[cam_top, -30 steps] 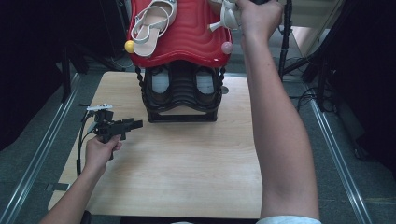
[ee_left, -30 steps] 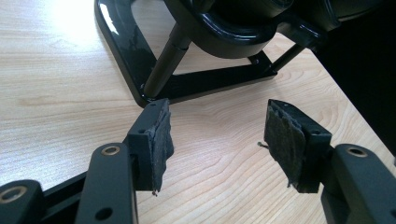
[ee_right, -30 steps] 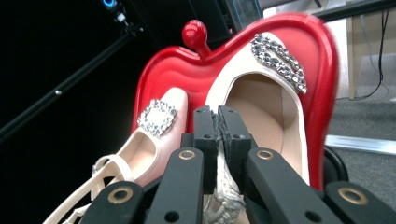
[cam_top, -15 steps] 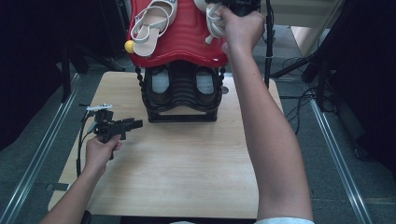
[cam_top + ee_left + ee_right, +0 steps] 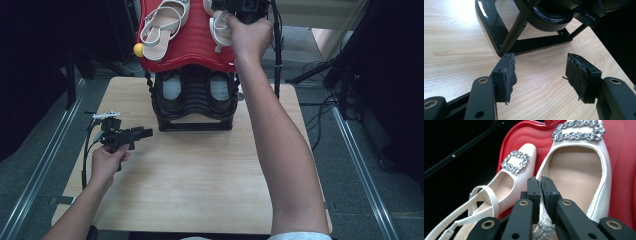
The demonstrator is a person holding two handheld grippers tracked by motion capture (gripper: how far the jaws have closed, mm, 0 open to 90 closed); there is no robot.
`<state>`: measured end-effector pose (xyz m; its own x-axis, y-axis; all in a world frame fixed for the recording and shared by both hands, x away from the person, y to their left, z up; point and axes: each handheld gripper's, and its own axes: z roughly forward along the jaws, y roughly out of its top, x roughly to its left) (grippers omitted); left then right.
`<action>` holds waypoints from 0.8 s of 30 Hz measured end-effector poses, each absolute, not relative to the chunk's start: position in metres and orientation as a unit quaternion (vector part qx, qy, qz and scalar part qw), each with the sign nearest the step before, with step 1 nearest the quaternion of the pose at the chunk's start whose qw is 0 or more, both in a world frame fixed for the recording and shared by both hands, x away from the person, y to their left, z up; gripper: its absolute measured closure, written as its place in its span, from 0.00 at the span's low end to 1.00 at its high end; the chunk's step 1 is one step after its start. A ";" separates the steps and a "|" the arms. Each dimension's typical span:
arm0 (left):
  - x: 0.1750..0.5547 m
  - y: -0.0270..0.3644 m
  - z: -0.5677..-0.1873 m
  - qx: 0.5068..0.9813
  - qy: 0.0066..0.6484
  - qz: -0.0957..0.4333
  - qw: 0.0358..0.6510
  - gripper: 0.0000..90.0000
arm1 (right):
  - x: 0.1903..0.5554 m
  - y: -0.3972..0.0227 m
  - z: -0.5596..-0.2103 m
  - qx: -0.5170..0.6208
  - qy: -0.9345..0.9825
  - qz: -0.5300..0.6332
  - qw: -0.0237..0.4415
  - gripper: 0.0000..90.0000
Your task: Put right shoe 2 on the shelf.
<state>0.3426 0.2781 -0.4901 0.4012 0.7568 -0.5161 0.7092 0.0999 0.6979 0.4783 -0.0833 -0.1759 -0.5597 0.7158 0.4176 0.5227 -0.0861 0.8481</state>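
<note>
A pair of white shoes with rhinestone buckles lies on the red top shelf [image 5: 190,45] of a black shoe rack [image 5: 195,122]. My right gripper [image 5: 227,11] reaches over the shelf's far right. In the right gripper view the right gripper [image 5: 541,186] is shut on the side rim of the nearer shoe [image 5: 579,170], and its mate [image 5: 511,177] lies to the left. The held shoe [image 5: 220,31] rests on the shelf; the other shoe [image 5: 165,22] is at the shelf's left. My left gripper [image 5: 147,132] hovers low over the table with the left gripper [image 5: 540,72] open and nothing between its pads.
The rack stands at the back middle of the wooden table [image 5: 200,185]; its foot [image 5: 499,32] is just ahead of the left jaws. Two more shoes [image 5: 172,89] sit on a lower shelf. A yellow ball [image 5: 138,49] hangs at the red shelf's left edge. Cables and stands lie right of the table.
My right hand has moved left and down with the white shoe, bringing it over the red shelf beside its mate. The left hand and gripper have stayed put.
</note>
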 end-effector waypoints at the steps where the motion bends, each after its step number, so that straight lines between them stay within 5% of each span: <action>1: 0.342 0.278 -0.490 0.670 0.547 0.025 0.502 0.46 | 0.479 -0.083 -0.177 0.461 0.674 0.571 0.085 0.97; 24: 0.343 0.276 -0.491 0.672 0.547 0.023 0.499 0.45 | 0.474 -0.076 -0.186 0.441 0.687 0.573 0.074 0.90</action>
